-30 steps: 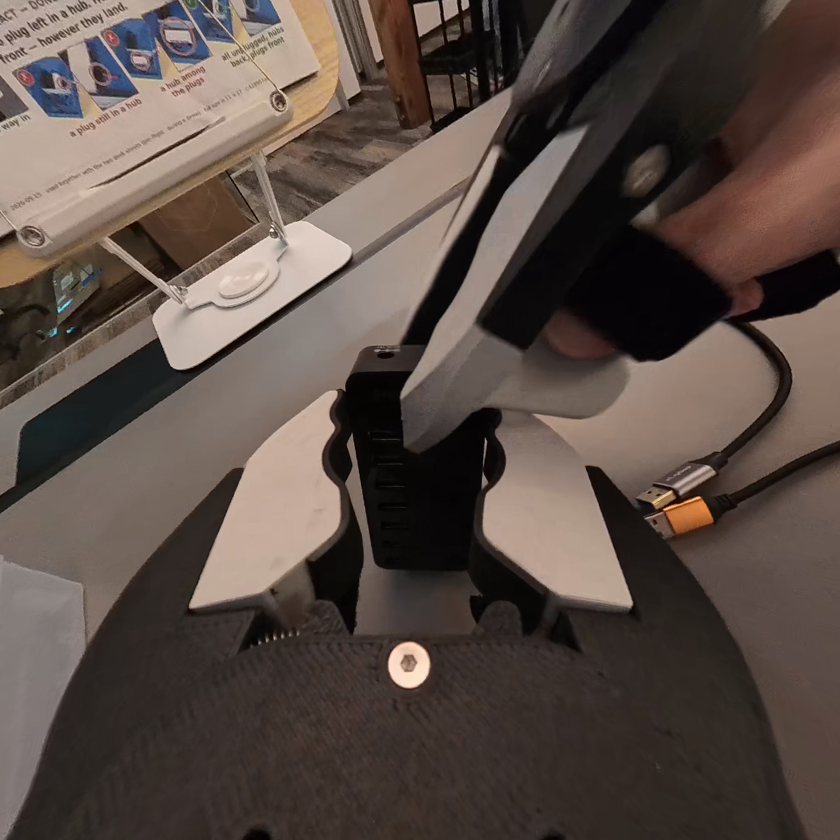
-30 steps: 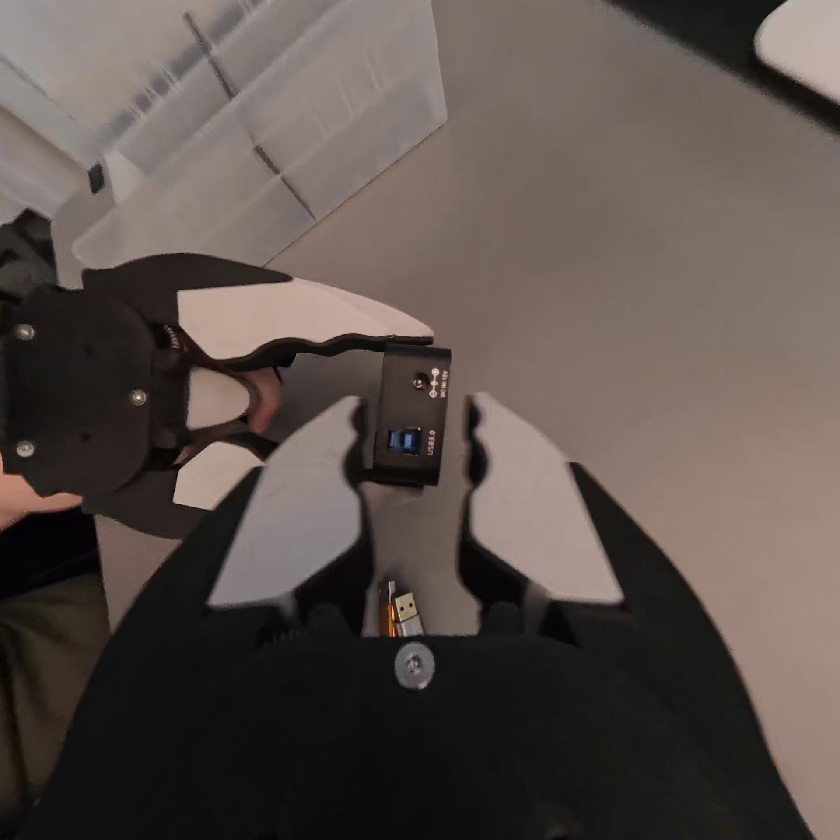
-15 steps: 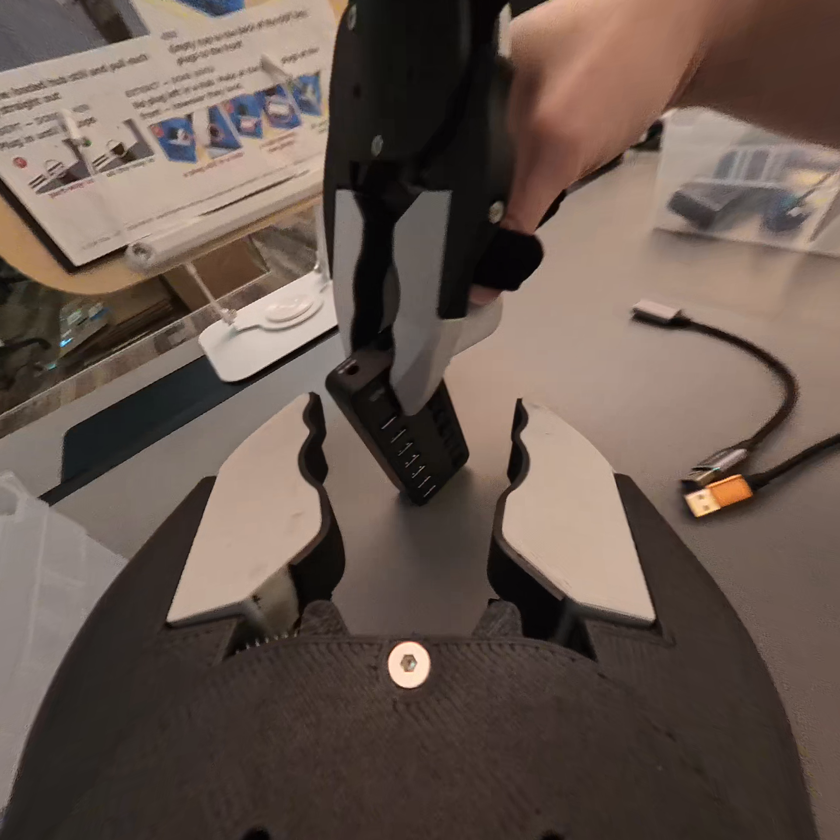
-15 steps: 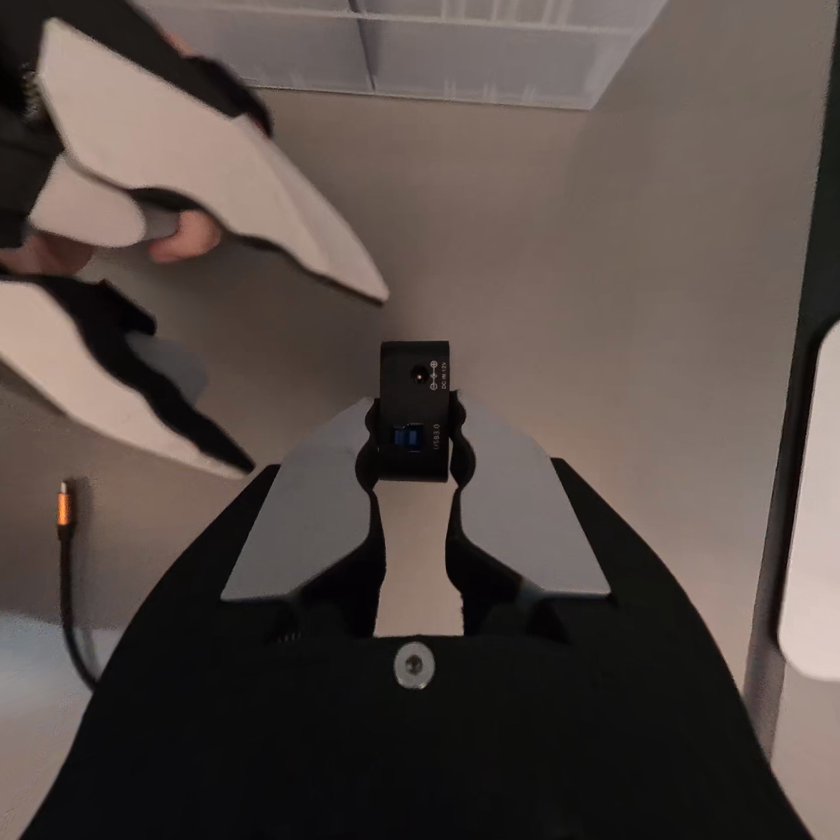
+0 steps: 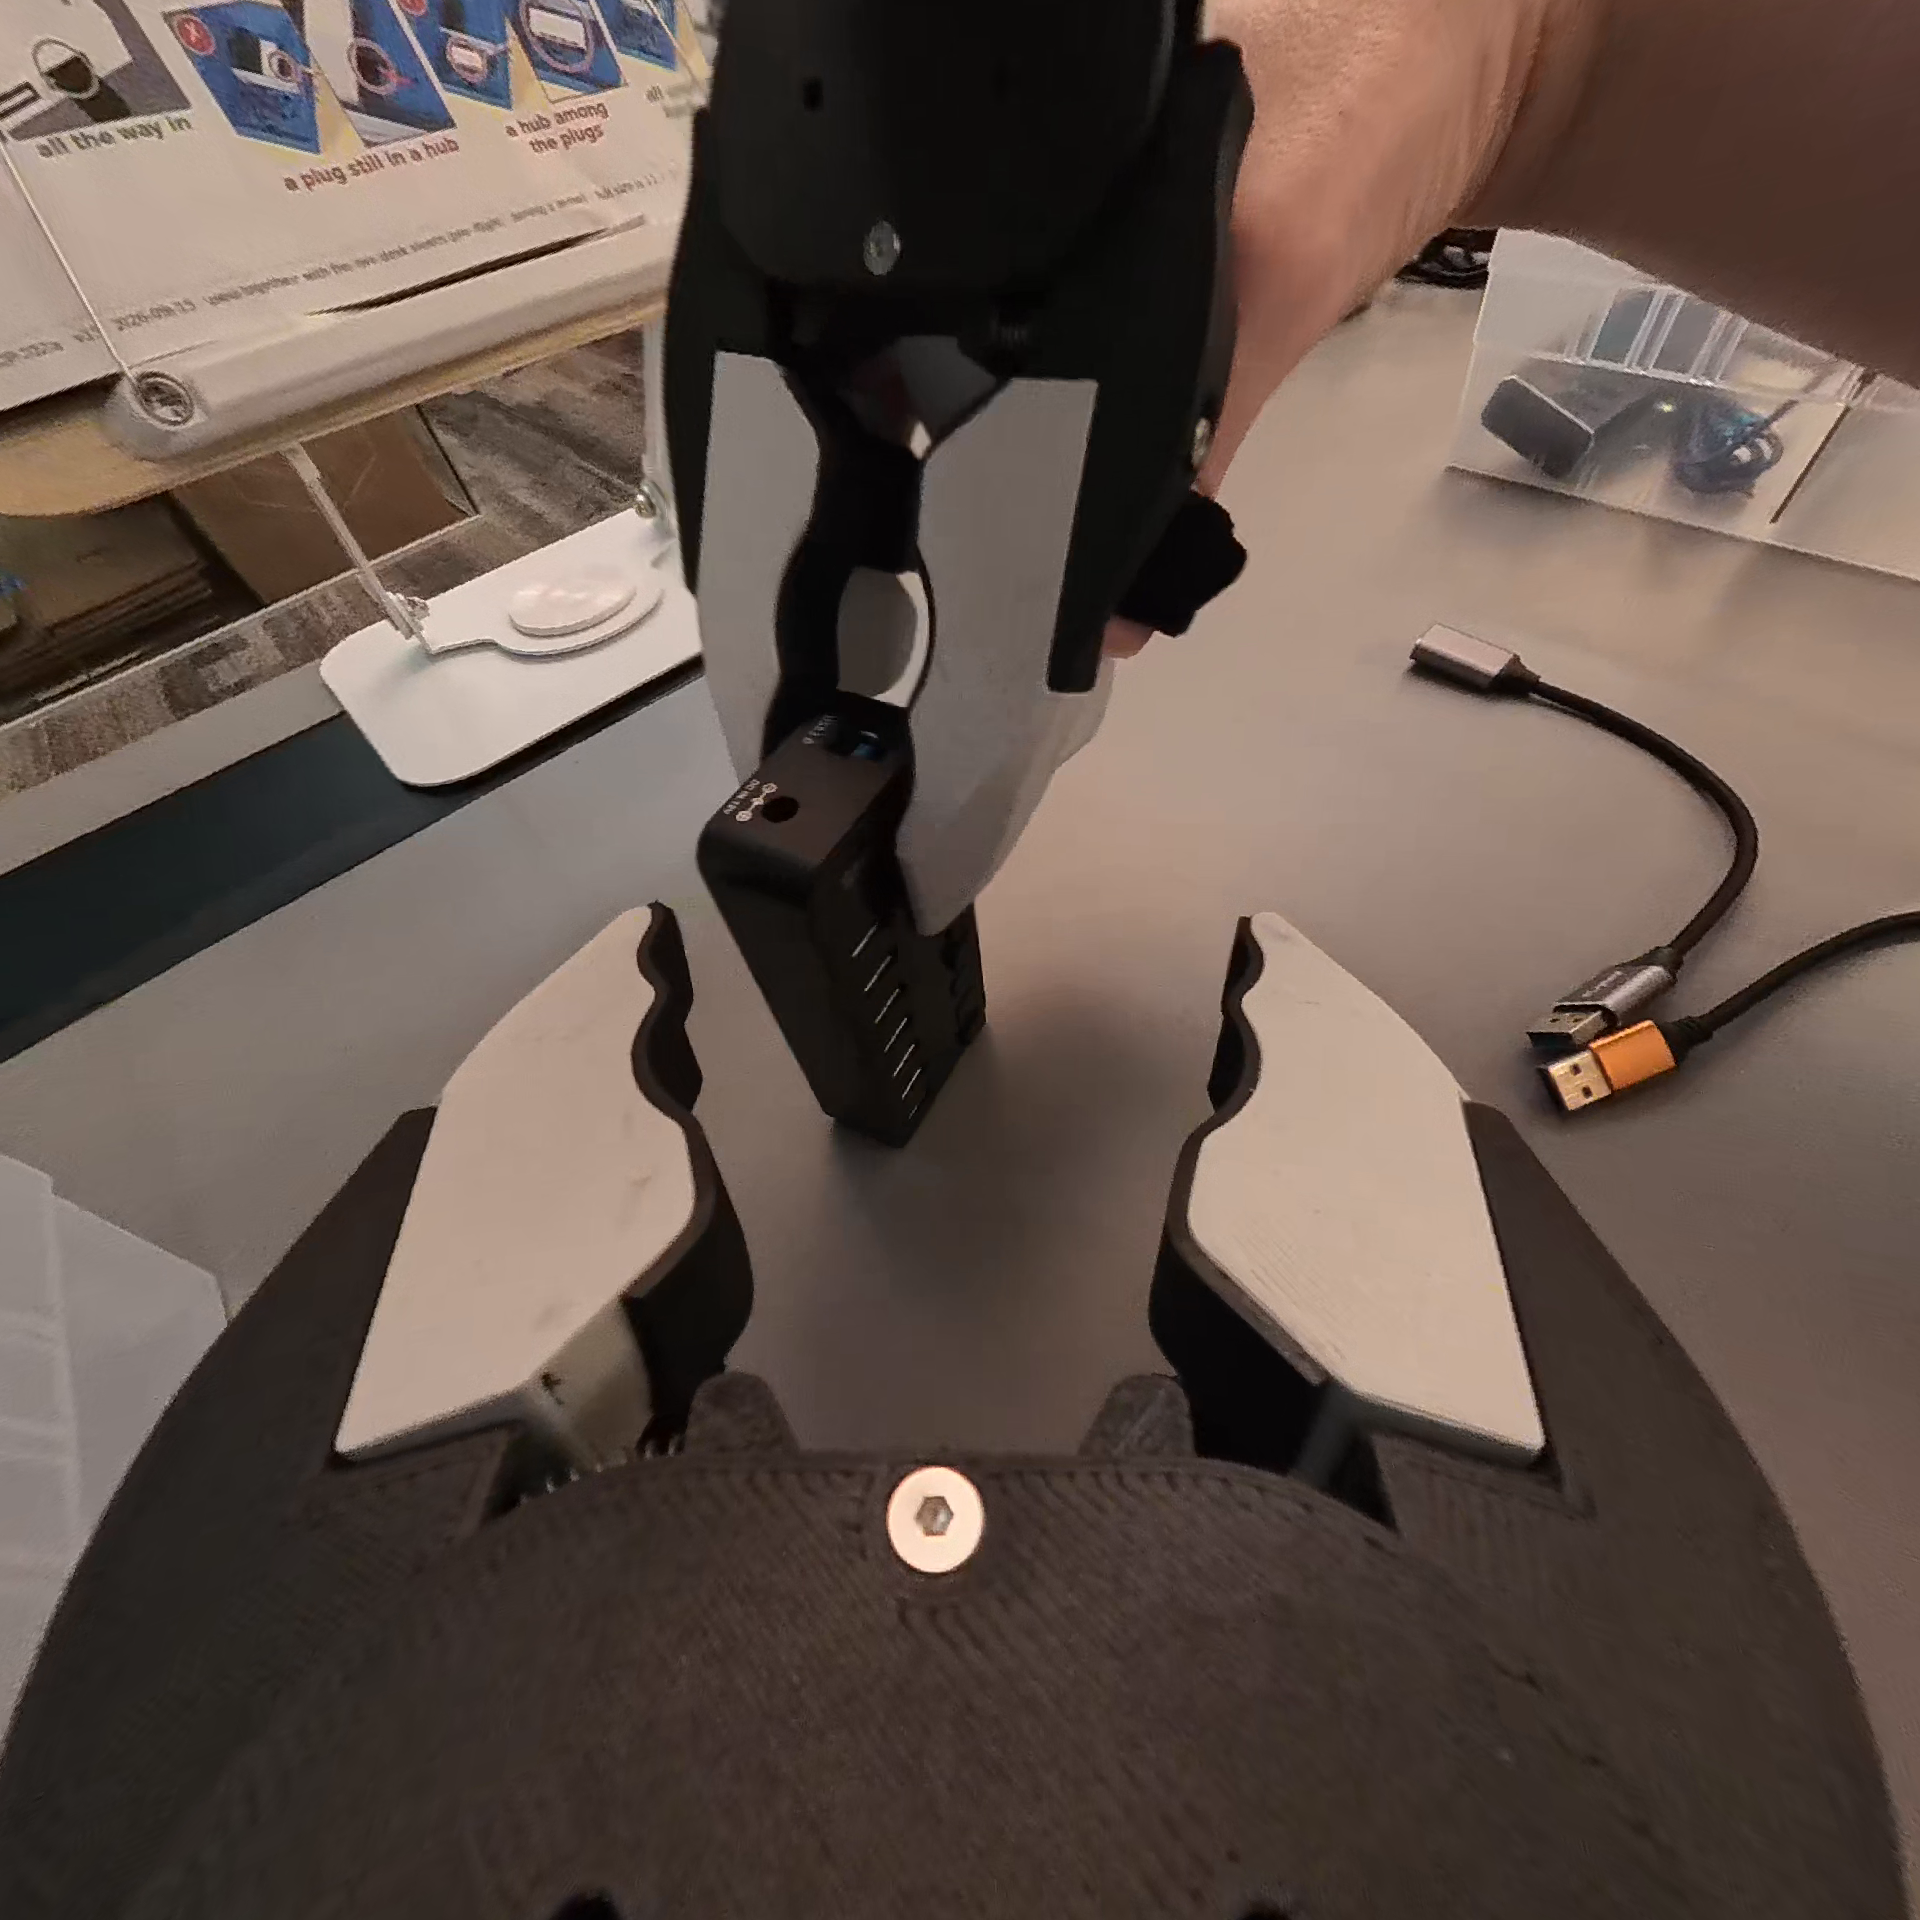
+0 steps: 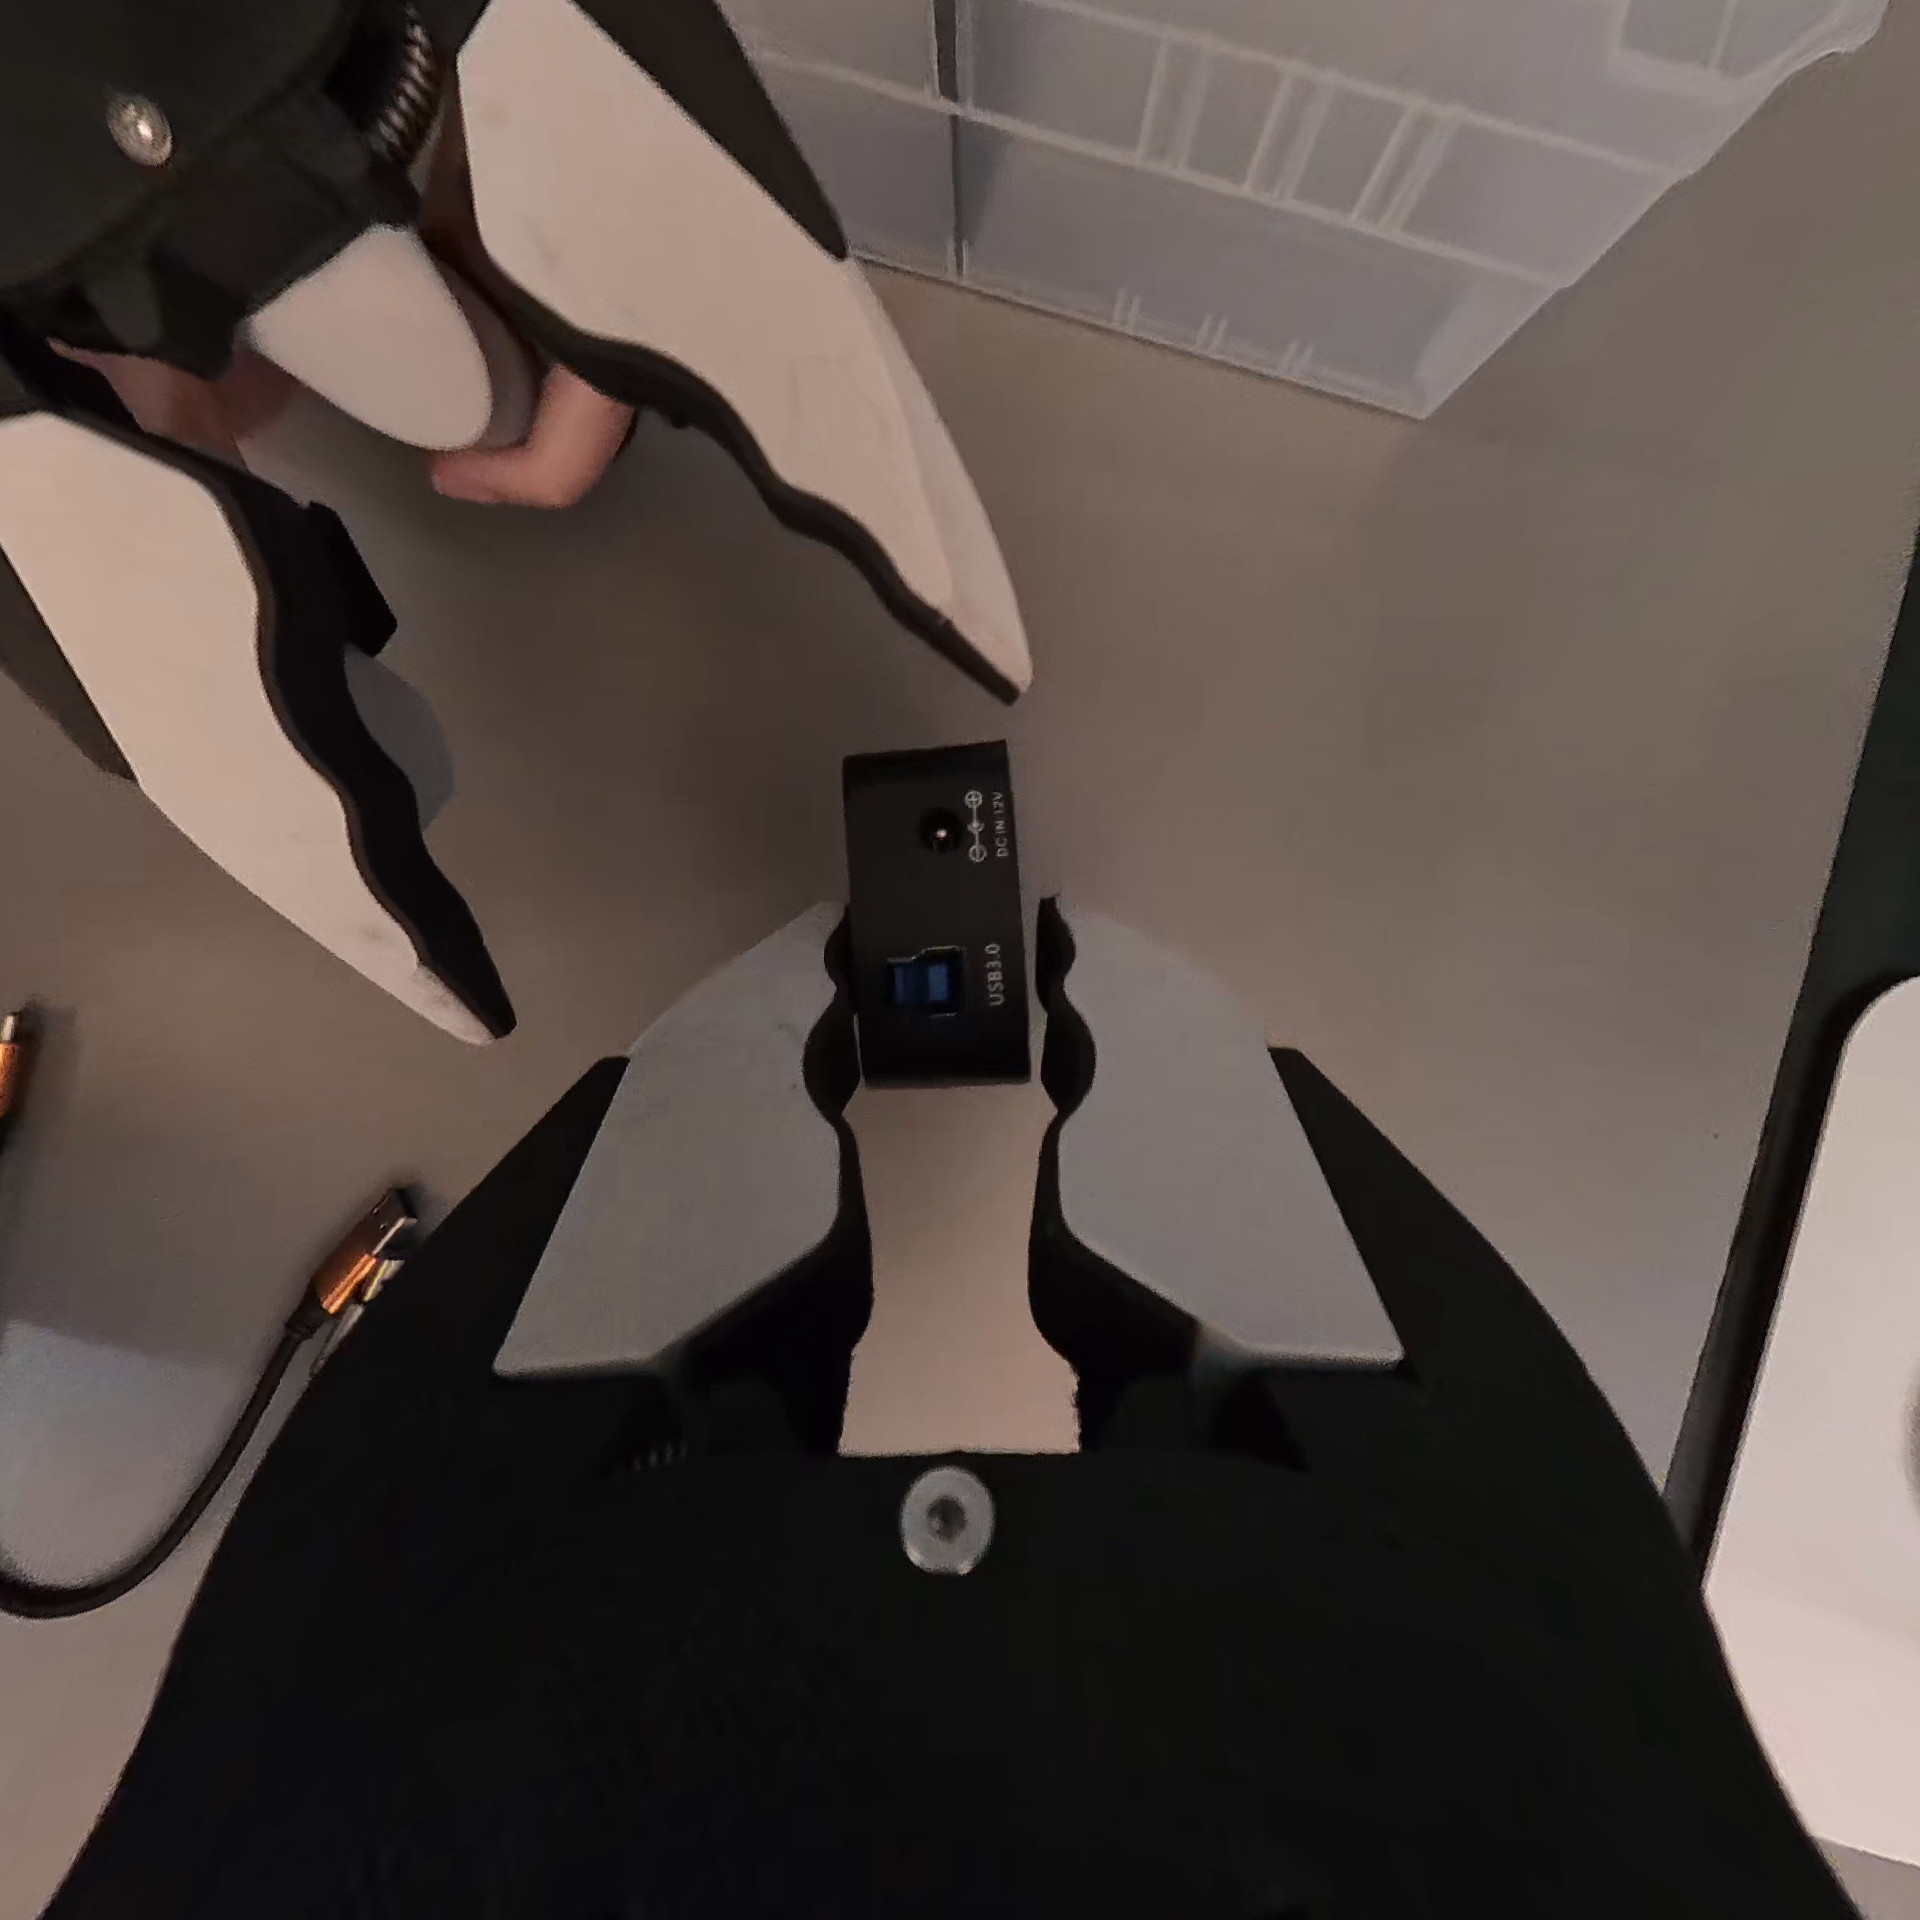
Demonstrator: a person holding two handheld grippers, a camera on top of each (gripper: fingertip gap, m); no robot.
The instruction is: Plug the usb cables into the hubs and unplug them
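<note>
A black USB hub stands tilted on one end on the grey table. My right gripper is shut on its upper end; both pads press its sides beside the blue port on the hub's end face. The right gripper reaches down onto the hub from above in the left wrist view. My left gripper is open wide and empty, its fingertips either side of the hub and clear of it; it also shows in the right wrist view. A grey USB plug and an orange USB plug lie loose to the right.
A document stand with a printed sheet and its white base stand at the far left. A clear bag of cables lies far right. A grey connector ends the short cable. A clear plastic bin sits beyond the hub. Only a small space, under 4 cm, lies between the two pairs of fingers. About 12 centimetres separates my left fingertips from the orange USB plug. My right wrist view looks at it from another angle.
My left gripper let go of the hub, opened wide and drew back. My right gripper closed on the hub's end and tipped it from lying flat to standing on end.
</note>
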